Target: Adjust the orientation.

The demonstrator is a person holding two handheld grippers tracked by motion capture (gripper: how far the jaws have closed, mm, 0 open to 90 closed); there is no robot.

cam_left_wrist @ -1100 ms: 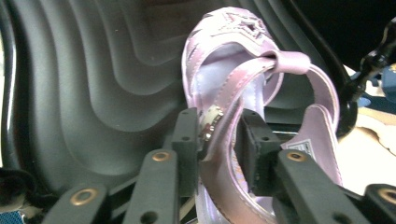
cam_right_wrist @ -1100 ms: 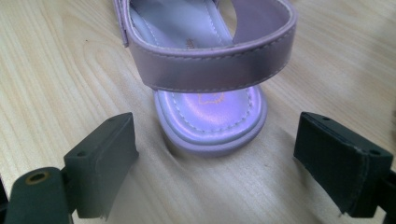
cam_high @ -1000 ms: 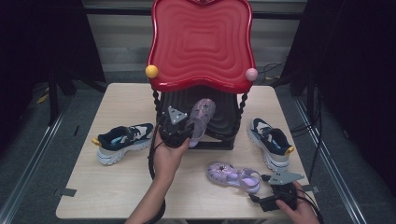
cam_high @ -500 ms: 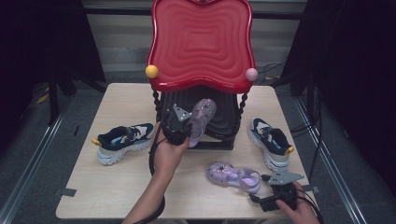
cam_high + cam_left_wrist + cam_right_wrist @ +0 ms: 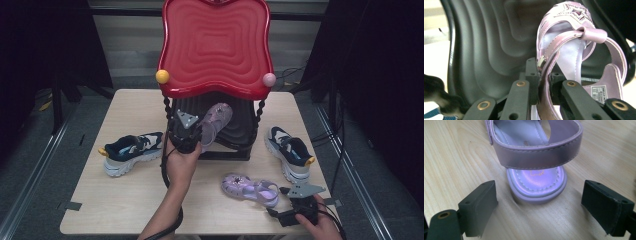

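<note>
2 lilac sandals are seen. 1 sandal [image 5: 216, 122] is held tilted against the black ribbed seat [image 5: 240, 127] of the red chair [image 5: 215, 47]; its side strap is clamped between the fingers [image 5: 532, 82] of the left gripper [image 5: 192, 135], which have just been closing. The other sandal [image 5: 250, 187] lies flat on the tabletop [image 5: 130, 200], its heel just ahead of the right gripper [image 5: 295, 210], whose fingers [image 5: 477, 205] stand wide apart, nothing touched. 2 sneakers [image 5: 131, 151] [image 5: 290, 152] are placed either side of the chair.
</note>
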